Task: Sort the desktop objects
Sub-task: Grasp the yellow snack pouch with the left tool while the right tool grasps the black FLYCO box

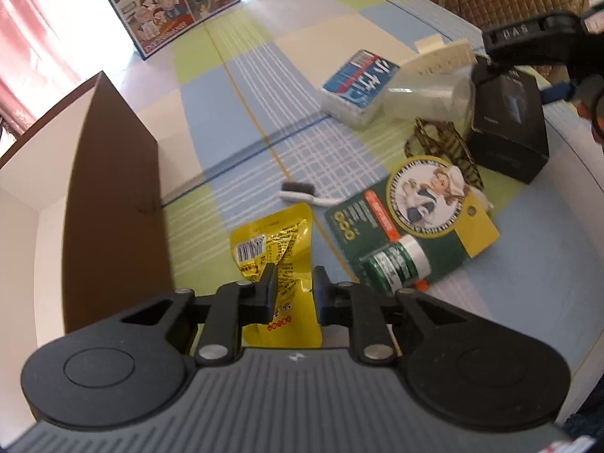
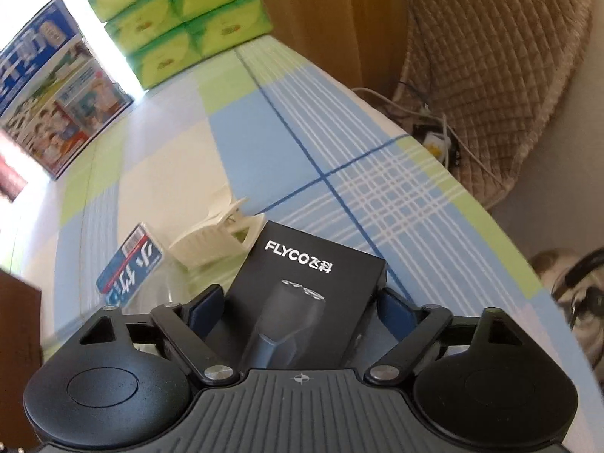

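Observation:
In the left wrist view my left gripper (image 1: 294, 288) is shut on a crumpled yellow snack packet (image 1: 271, 241), pinched at its middle just above the checked tablecloth (image 1: 234, 113). A black FLYCO shaver box (image 2: 302, 264) stands between the fingers of my right gripper (image 2: 302, 302), whose blue pads touch both of its sides. The left wrist view shows that same black box (image 1: 509, 132) at the far right, under the right gripper's dark body (image 1: 528, 37).
An open box, brown outside and white inside (image 1: 113, 173), stands close on the left. Lying about are a small brush (image 1: 302, 192), a green carded jar pack (image 1: 407, 226), a blue-white pack (image 1: 358, 83), a clear cup (image 1: 426, 98), a cream clip (image 2: 215, 238) and green tissue packs (image 2: 177, 22).

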Tool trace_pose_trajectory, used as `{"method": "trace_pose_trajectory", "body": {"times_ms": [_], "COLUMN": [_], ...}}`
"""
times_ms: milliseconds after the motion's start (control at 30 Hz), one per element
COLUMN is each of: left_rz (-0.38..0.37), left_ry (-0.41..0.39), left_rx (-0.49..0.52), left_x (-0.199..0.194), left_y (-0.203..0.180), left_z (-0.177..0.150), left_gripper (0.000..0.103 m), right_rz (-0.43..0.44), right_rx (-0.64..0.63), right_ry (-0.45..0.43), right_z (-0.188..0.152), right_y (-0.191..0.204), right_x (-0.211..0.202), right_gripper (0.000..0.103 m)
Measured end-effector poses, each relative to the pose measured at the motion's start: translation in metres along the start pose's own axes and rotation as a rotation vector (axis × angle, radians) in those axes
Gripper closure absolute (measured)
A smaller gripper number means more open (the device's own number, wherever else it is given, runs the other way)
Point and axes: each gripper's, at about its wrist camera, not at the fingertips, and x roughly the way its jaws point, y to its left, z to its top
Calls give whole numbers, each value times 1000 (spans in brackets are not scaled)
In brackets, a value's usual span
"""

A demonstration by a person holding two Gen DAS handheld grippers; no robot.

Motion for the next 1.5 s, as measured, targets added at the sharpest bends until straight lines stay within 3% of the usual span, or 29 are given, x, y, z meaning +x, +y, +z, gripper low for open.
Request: {"method": "trace_pose_trajectory", "body": {"times_ms": [133,267,333,433,500,633,833,967,1233,1400,1500], "left_rz": [-14,-13,4,35,38,10,11,9,-2,-62,-105], "left_ry": [16,29,33,57,32,42,41,47,77,99,105], "left_rx": [-15,-44,-47,-36,-51,-132,-148,-160,-181,-248,-300], "left_x": [0,4,11,26,29,29,26,24,15,-1,-10], "left_y": [-2,1,1,-1,0,10,8,9,10,11,11], "left_z": [-8,-14,-12,-11,-12,-14,-22,-27,-39,-55,-62], "left_gripper": [85,78,67,61,60,64,64,64,64,64,64], "right_rz": [56,78,93,127,128,135,13,11,166,224,230], "right_rx": [-85,-132,-114,-77,-55,41,36,-71,-324,-451,-456], "right_ry": [19,35,33,51,45,40,50,59,187,230,215], "right_z": [-3,-8,-11,-11,-8,-2,8,12,-5,-27,-39], "right_y": [-15,-26,-28,-23,-18,-16,4,14,-10,-29,-36], "right_x": [-11,-19,-18,-14,-13,-10,7,12,-2,-20,-28], "right_gripper": [44,45,45,44,41,22,18,18,19,18,18]}}
